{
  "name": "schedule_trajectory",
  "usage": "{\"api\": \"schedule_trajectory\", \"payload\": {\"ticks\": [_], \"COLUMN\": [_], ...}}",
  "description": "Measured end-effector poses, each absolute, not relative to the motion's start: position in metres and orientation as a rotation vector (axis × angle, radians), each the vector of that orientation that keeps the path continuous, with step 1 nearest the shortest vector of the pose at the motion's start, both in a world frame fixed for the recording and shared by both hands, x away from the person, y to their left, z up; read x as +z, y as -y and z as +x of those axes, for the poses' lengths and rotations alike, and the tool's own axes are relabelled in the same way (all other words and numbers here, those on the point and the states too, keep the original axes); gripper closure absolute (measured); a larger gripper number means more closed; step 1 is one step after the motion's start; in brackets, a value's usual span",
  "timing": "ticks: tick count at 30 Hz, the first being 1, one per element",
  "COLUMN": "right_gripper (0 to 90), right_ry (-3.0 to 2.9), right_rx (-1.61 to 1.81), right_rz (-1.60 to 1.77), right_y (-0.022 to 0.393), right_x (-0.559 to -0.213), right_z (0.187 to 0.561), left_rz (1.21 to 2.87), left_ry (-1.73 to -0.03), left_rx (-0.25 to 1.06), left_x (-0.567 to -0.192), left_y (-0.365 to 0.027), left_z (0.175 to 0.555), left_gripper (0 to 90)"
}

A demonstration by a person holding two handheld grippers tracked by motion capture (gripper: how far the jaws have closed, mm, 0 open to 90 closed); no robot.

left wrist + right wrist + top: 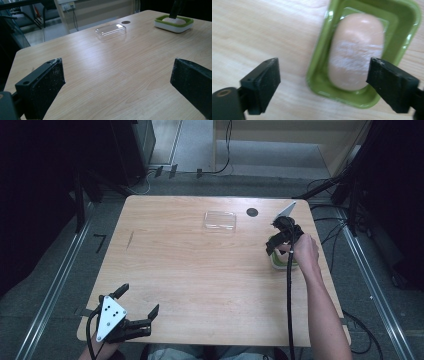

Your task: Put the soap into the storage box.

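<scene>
A person's left gripper point(139, 310) rests at the near left corner of the wooden desk point(200, 280), fingers spread and empty, while the right gripper point(323, 80) hovers with fingers apart over a green dish point(322, 72) holding pale soap point(355, 57), beyond a clear lid point(219, 220).

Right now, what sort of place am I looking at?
Probably a lab or recording workspace, not a home: a bare wooden table fenced by metal floor rails, cables trailing across grey floor, and a person working handheld tongs over a soap dish.
</scene>
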State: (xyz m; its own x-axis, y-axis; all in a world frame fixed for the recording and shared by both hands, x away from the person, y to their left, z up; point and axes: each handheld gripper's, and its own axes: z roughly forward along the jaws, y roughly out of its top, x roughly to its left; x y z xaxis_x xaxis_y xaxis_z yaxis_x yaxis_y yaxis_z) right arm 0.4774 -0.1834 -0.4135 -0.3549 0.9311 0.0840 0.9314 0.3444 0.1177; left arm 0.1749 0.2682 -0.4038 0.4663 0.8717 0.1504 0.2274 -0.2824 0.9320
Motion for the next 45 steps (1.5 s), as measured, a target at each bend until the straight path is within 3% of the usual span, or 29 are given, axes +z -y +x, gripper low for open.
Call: {"api": "schedule_trajectory", "payload": {"ticks": [11, 27, 37, 45], "right_gripper": [5.1, 4.2, 4.2, 4.9], "right_ry": [2.714, 2.867, 2.896, 2.913], "right_rx": [-0.266, -0.222, -0.181, -0.115], "right_rz": [-1.581, -1.335, -1.244, -1.153], "right_y": [0.157, 0.115, 0.098, 0.086], "right_x": [-0.396, -0.385, -0.397, -0.427], "right_z": [0.438, 0.388, 0.368, 0.339], "left_rz": [1.774, 1.775, 1.776, 1.778], "left_ry": [-0.936, -0.931, -0.929, -0.927], "left_rx": [0.859, 0.858, 0.860, 0.862], "left_x": [-0.404, -0.404, -0.404, -0.404], "left_y": [-0.268, -0.268, -0.268, -0.267], "left_z": [0.175, 0.175, 0.175, 0.175], "left_gripper": [0.0, 0.0, 0.0, 0.0]}}
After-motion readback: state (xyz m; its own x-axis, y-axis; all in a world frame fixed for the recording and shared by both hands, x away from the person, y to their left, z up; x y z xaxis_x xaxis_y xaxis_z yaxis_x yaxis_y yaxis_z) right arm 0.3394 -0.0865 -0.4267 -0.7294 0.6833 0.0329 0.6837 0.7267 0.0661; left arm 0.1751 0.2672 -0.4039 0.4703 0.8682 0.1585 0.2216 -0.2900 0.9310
